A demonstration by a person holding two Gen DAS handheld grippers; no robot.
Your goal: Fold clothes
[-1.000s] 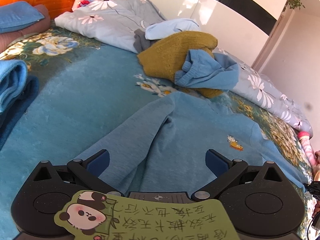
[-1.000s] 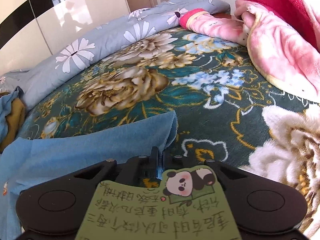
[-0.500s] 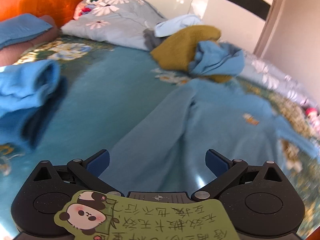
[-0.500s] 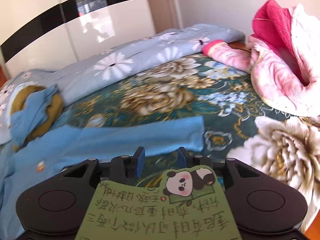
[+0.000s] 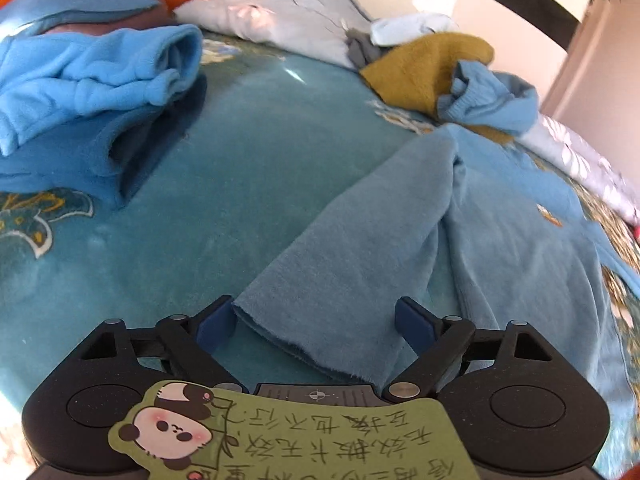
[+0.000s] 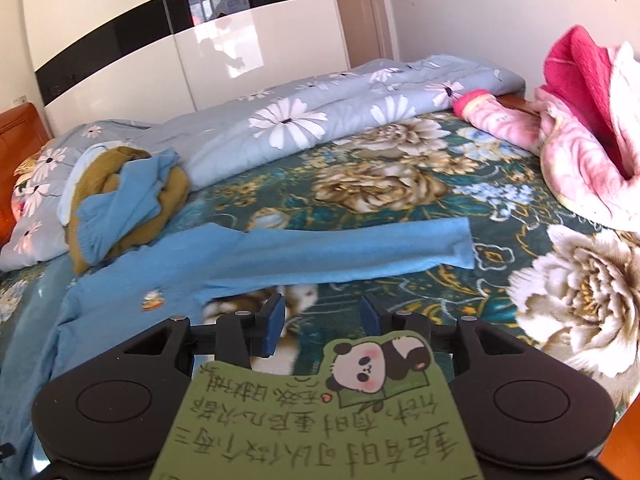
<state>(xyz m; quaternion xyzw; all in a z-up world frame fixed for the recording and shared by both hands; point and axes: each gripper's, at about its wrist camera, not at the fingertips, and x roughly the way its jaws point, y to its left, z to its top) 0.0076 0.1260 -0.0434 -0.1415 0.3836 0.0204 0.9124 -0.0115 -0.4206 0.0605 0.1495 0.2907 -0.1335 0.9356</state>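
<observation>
A light blue long-sleeved top (image 5: 516, 216) with a small chest emblem lies spread on the bed. In the left wrist view its near sleeve (image 5: 360, 256) runs toward me, and the cuff lies between the open jaws of my left gripper (image 5: 316, 320). In the right wrist view the same top (image 6: 132, 280) lies at the left, with its other sleeve (image 6: 360, 248) stretched flat to the right. My right gripper (image 6: 322, 316) is open and empty, a little in front of that sleeve.
A mustard and blue clothes heap (image 5: 452, 76) (image 6: 124, 196) sits beyond the top. Folded blue fleece (image 5: 88, 80) lies at far left. A daisy-print quilt (image 6: 320, 120) lines the far side, a pink blanket (image 6: 588, 152) lies right. The bed has a floral cover (image 6: 384, 188).
My right gripper opened, let go of the sleeve and pulled back; the sleeve now lies flat. My left gripper moved back along the other sleeve until its cuff lies between the jaws.
</observation>
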